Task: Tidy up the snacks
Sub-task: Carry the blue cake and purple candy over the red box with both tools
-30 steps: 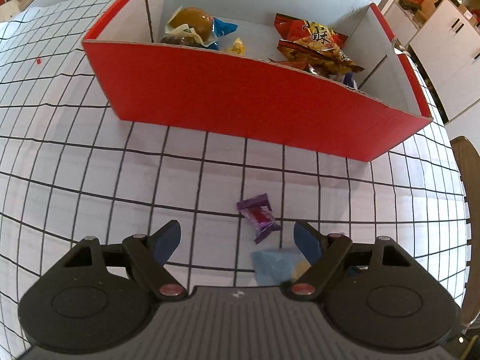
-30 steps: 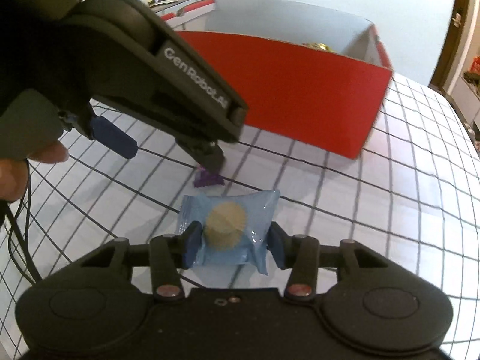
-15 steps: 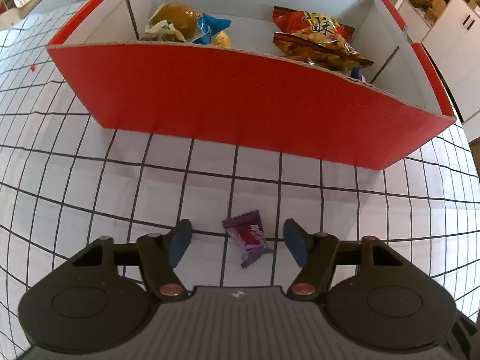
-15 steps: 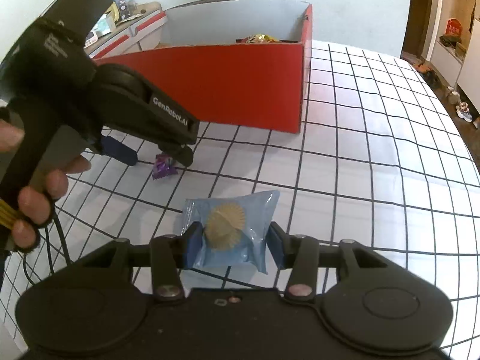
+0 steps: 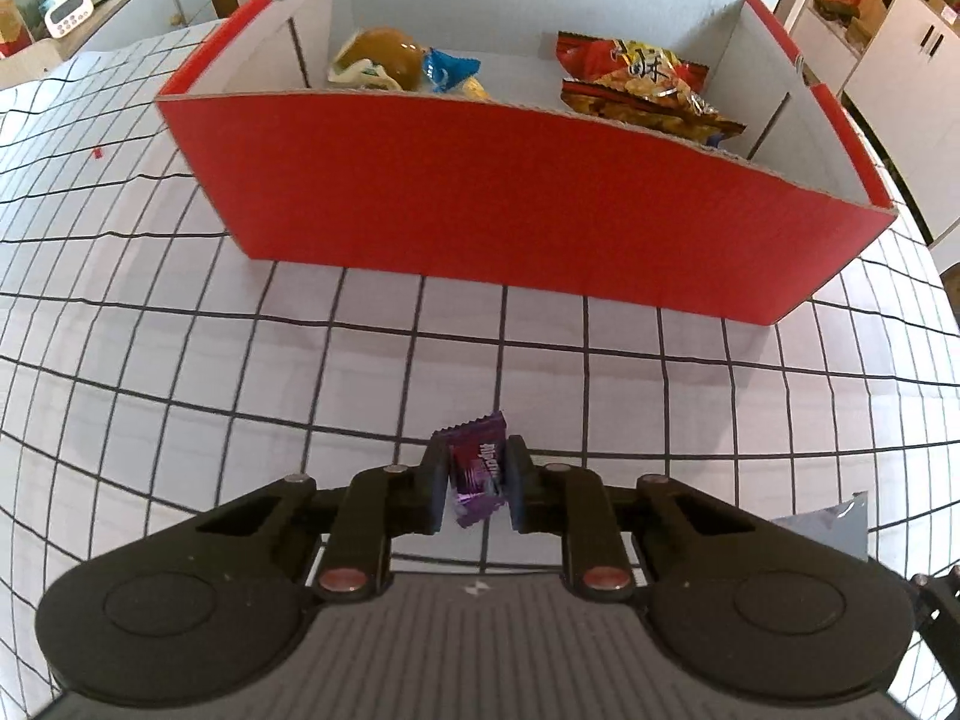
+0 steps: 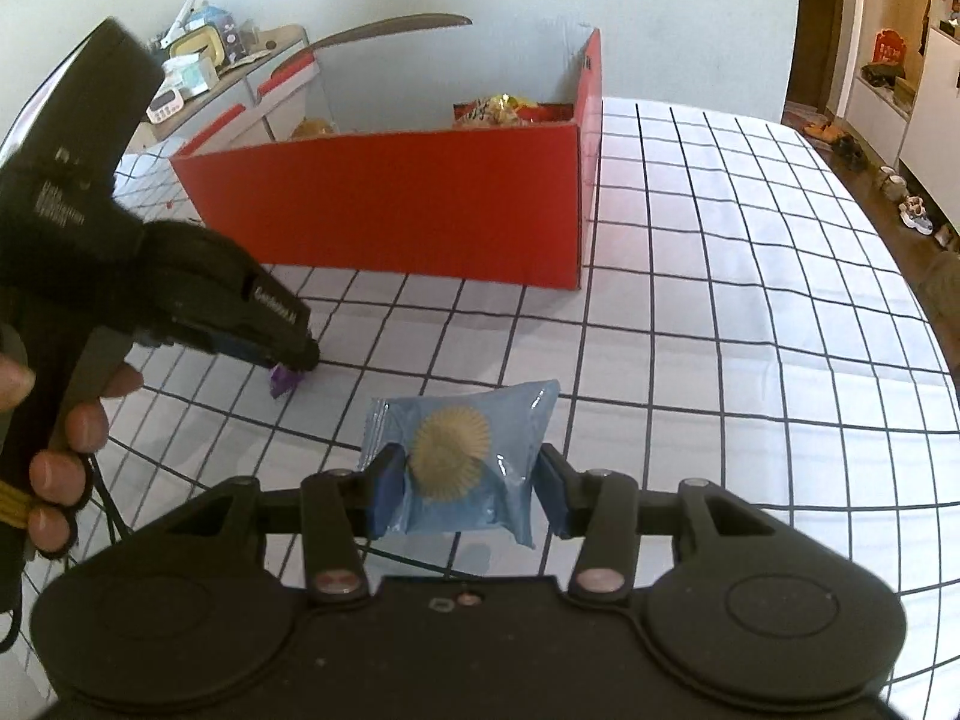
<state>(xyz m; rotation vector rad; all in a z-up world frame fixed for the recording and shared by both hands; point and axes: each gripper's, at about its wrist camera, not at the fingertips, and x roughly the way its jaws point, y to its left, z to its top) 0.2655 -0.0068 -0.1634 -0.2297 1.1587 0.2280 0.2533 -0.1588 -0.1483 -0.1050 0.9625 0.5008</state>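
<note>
Left gripper fingers clamped on the tiny purple candy, right gripper pinching the blue cookie packet. That slick wrapper might slip out before reaching the red box.

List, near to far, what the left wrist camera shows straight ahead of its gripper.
left gripper shut on the purple candy → checked tablecloth → red box's front wall → snack packets inside the box
</note>
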